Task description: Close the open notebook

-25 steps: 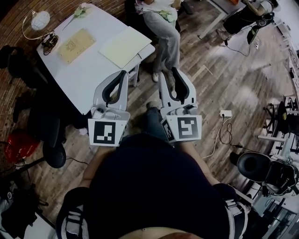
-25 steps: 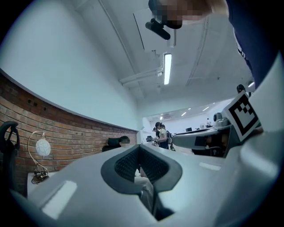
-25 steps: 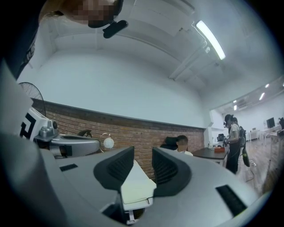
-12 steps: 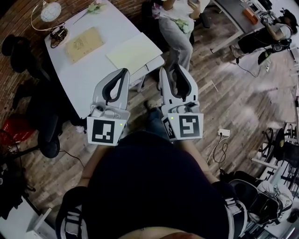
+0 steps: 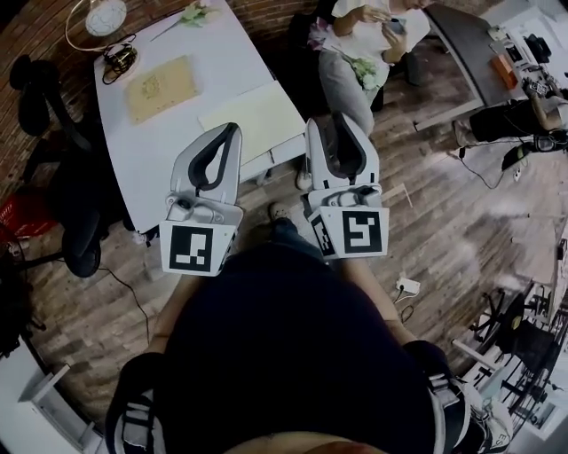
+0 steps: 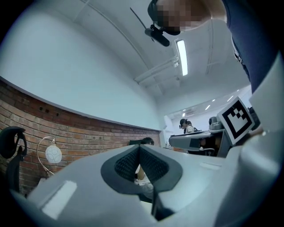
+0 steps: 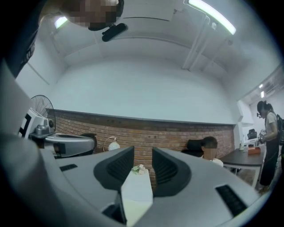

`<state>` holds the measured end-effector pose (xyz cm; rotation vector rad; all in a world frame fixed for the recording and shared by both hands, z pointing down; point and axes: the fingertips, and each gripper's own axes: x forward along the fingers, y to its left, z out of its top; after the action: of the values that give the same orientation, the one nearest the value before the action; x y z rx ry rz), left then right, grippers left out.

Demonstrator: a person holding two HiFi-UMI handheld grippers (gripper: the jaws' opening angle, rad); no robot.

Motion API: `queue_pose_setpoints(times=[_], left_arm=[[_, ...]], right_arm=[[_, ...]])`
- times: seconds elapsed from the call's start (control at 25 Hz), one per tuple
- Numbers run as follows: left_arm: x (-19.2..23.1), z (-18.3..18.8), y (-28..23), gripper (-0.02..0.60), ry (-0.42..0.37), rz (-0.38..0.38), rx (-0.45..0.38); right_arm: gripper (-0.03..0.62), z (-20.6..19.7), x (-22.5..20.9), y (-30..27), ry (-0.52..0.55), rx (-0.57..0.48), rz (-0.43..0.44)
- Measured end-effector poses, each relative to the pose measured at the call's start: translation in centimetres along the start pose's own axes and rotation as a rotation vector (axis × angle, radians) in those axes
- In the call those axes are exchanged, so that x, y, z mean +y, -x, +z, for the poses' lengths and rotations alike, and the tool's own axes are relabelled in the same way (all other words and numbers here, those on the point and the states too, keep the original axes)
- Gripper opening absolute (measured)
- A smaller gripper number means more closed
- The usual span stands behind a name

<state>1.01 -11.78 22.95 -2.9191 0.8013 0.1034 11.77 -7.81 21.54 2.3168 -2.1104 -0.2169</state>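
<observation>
My left gripper [image 5: 231, 133] is shut, my right gripper [image 5: 330, 124] gapes empty, both near the desk [image 5: 169, 151] edge; the open notebook [image 5: 253, 120] lies beyond, a person [image 5: 359, 53] seated nearby.

Table edge open from the lower right
The white table [image 5: 160, 151] in the upper left has bare top around the notebook [image 5: 253, 120] and below the tan pad [image 5: 160, 87]; a lamp [image 5: 105, 18] and flowers [image 5: 195, 13] crowd its far end, a seated person [image 5: 359, 53] flanks its right at upper centre, and a dark chair [image 5: 75, 239] blocks its left side.
</observation>
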Motion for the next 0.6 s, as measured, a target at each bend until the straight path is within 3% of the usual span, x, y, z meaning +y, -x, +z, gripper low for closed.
queue_pose_setpoints(times=[0.6], left_arm=[[-0.3, -1.5, -9.5, -0.005, -0.039, 0.238, 0.03]], right_arm=[[0.094, -2.9, -8.2, -7.4, -0.032, -0.009, 0.234]])
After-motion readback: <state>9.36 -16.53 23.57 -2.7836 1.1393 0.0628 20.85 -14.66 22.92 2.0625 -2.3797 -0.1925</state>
